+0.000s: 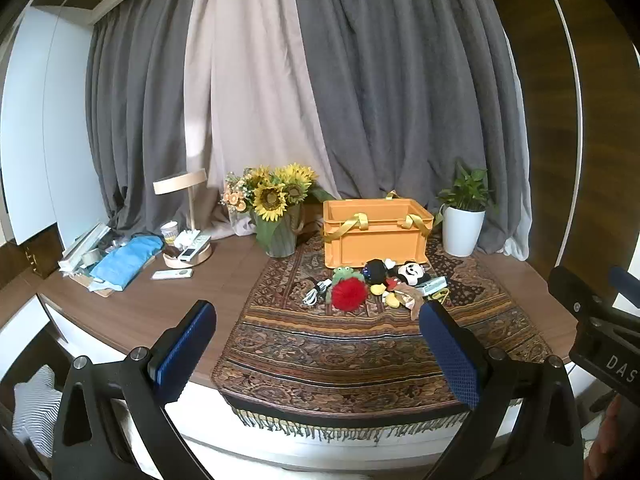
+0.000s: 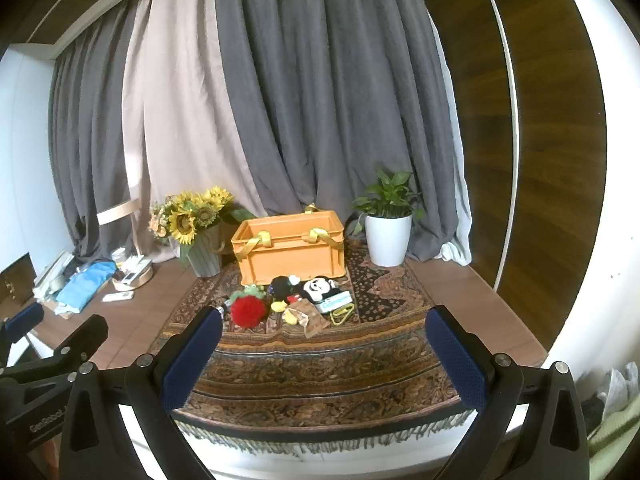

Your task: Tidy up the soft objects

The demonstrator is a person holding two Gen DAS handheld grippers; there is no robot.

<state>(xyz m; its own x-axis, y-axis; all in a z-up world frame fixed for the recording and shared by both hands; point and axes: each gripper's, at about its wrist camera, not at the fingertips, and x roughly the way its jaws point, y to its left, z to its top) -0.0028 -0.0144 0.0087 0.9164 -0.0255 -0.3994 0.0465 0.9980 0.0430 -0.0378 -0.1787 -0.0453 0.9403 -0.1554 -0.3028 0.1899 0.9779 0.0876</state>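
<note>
Ahead of both sets of fingers, well apart from them, on the patterned runner:

- Soft toys, clustered and touching: red pompom with green frog plush just behind it; Mickey plush, black body to its left, yellow feet toward the fingers; brown fabric piece at the near right edge of the pile.
- Non-soft items mixed in: white cable left of the pompom; pale boxed item and yellow loop right of Mickey.
- Orange crate with yellow strap handles, directly behind the pile, top open; contents not visible.
- Beyond: sunflower vase left of the crate, potted plant right of it, lamp tray with remotes and blue cloth far left on the table.

Left gripper: fingers spread wide, nothing between them, short of the table edge.
Right gripper: same, fingers apart and empty.

Judged step: approach for a first pick, with the crate as the likely destination. Advice: take the nearest, freest piece first, the pompom or the brown fabric; close on the bulk of the plush, not a limb; keep the cable and yellow loop out of the grasp; lift clear of the crate rim and straps before releasing.
</note>
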